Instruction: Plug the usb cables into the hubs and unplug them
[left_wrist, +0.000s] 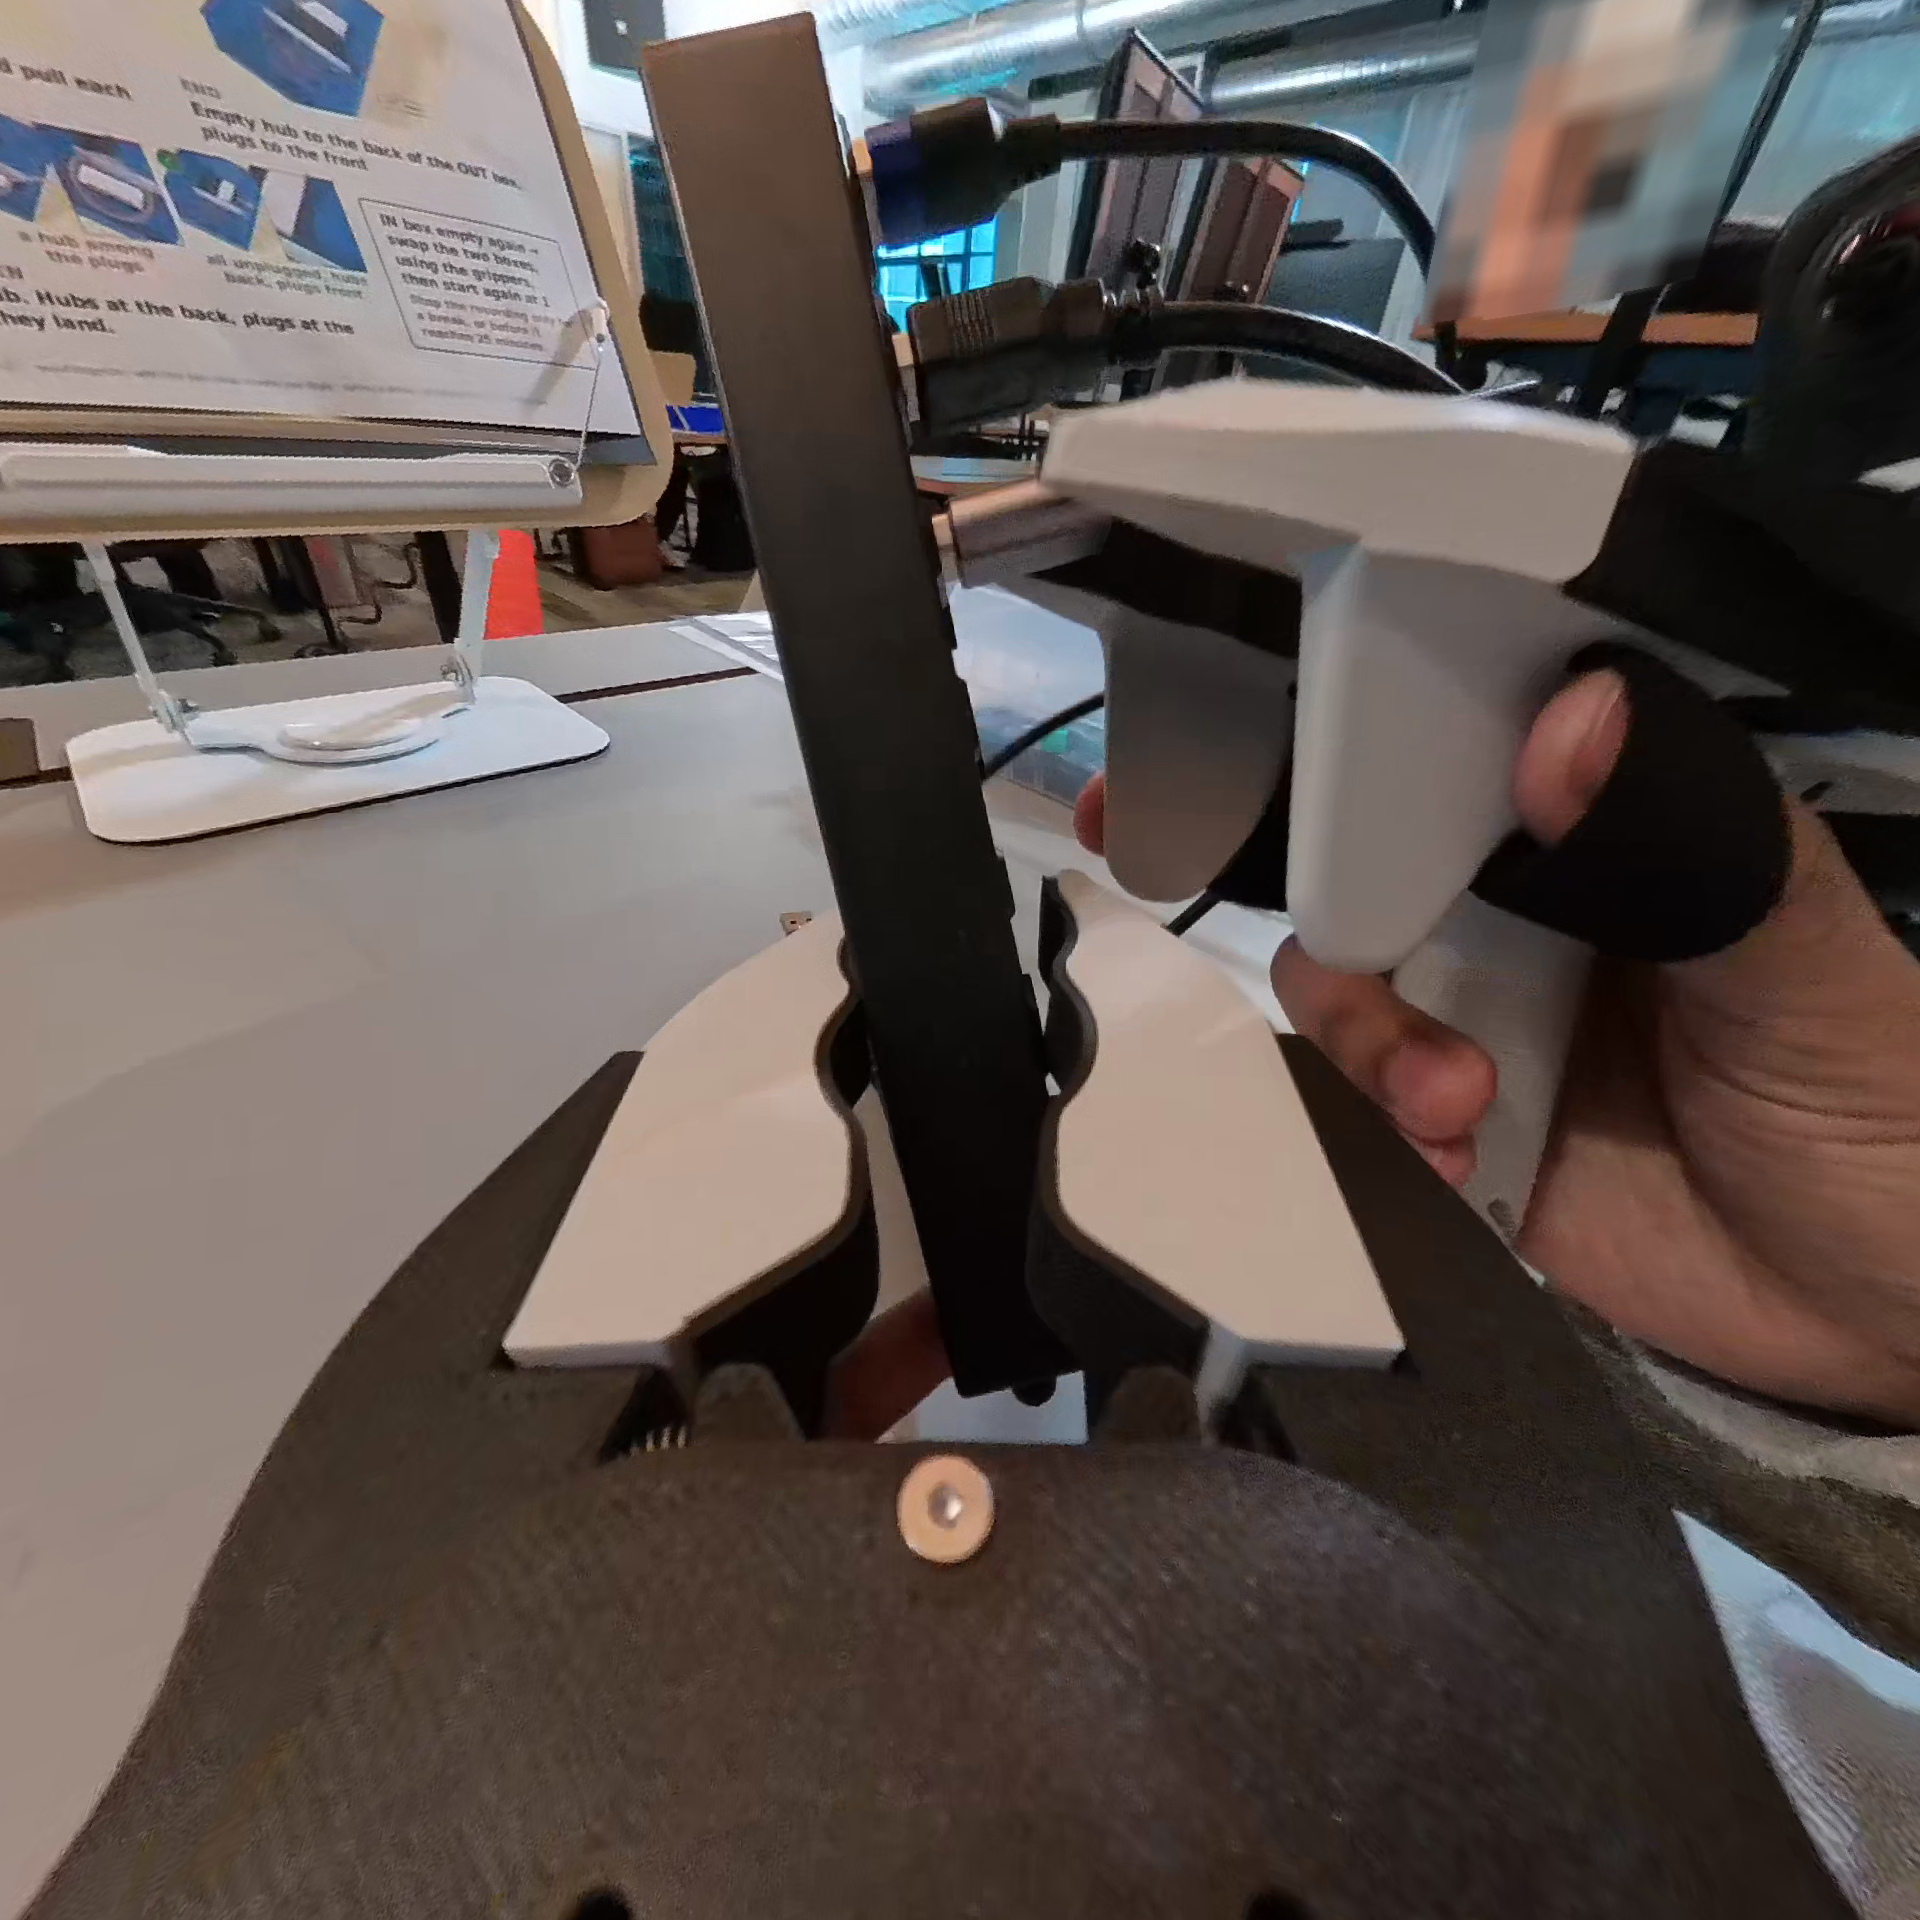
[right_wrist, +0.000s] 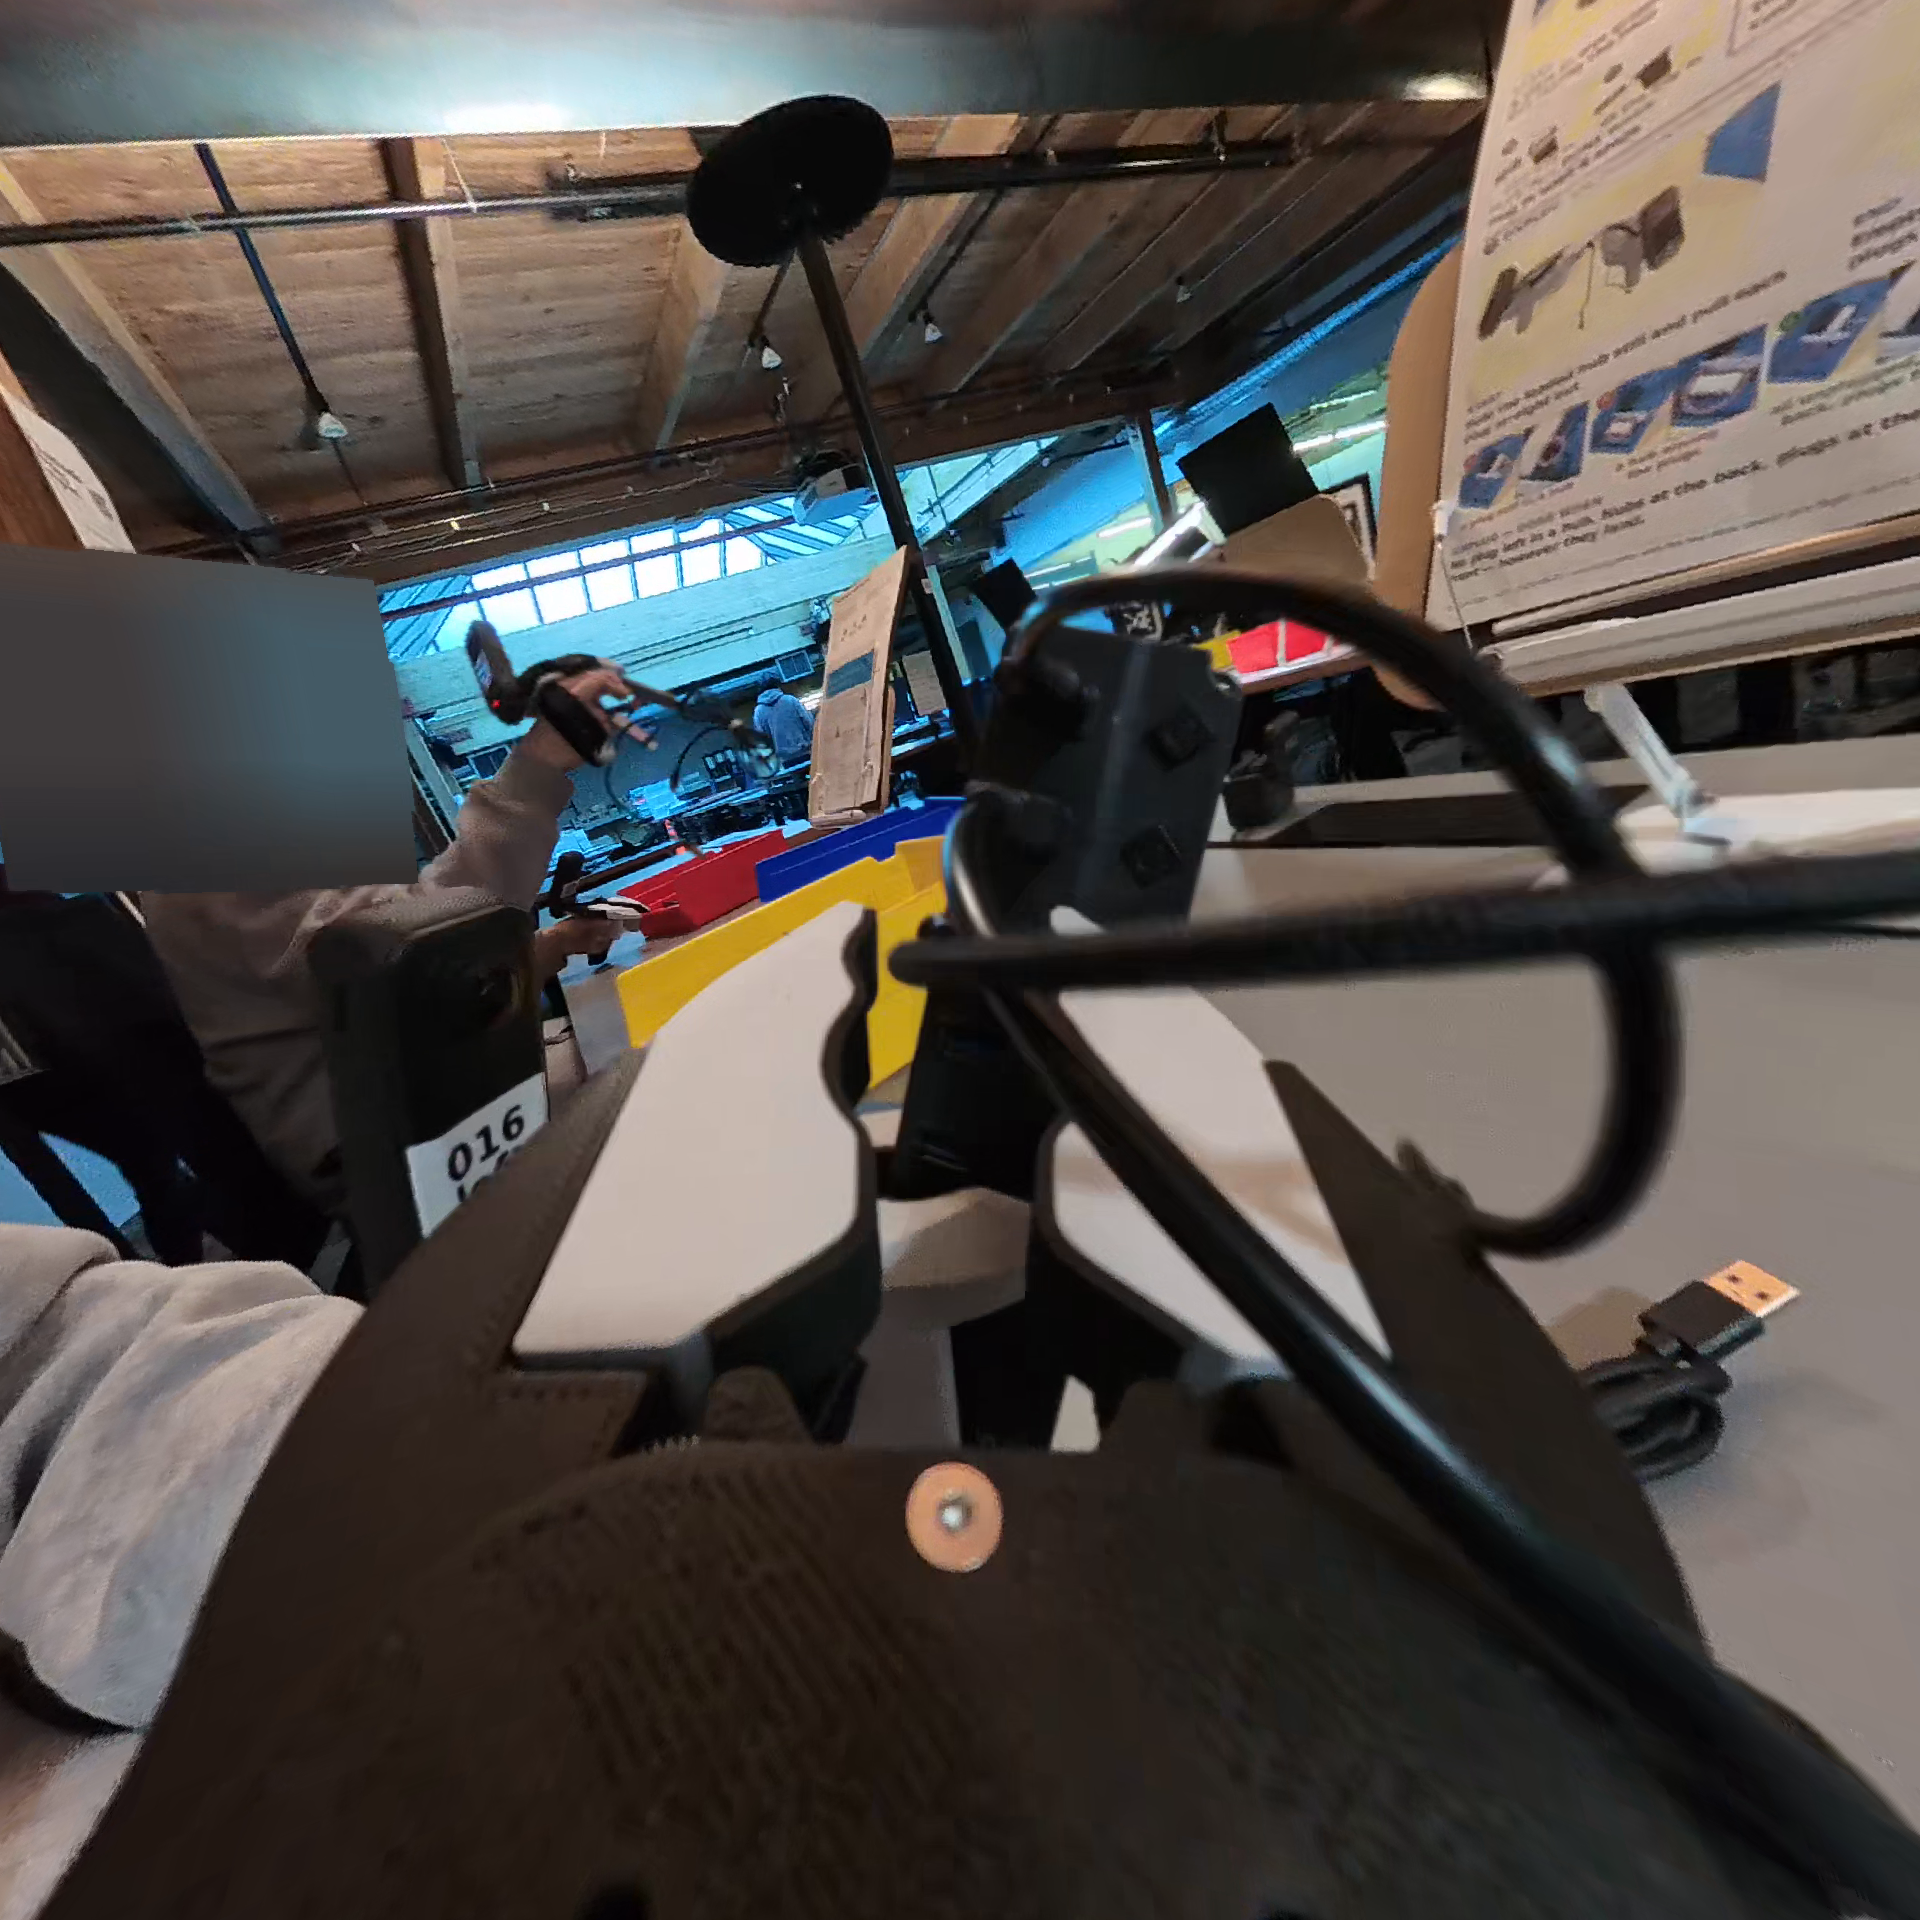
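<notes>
Left wrist view: my left tool (left_wrist: 951, 1049) is clamped narrow on the black hub (left_wrist: 831, 582), which stands on end, tilted a little, above the grey table (left_wrist: 312, 1039). High on its right side two plugs sit in the ports, a blue one (left_wrist: 925, 182) and a dark one (left_wrist: 997, 343) just below, their cables arching right. So I judge the plugging at least partly done, with pulling them out left to do. My right tool's white handle (left_wrist: 1351, 644) and my gloved hand (left_wrist: 1662, 1039) crowd the space just beside those plugs. An instruction sheet on a stand (left_wrist: 312, 312) sits behind.

Right wrist view: my right tool (right_wrist: 956, 1091) is narrowed on something dark between its fingers, likely a plug body, though I cannot tell for sure. Black cables (right_wrist: 1455, 935) loop across the front and block the view. One loose USB plug (right_wrist: 1725, 1309) lies on the table to the right, unplugged. Coloured bins (right_wrist: 831, 914) stand farther back.
</notes>
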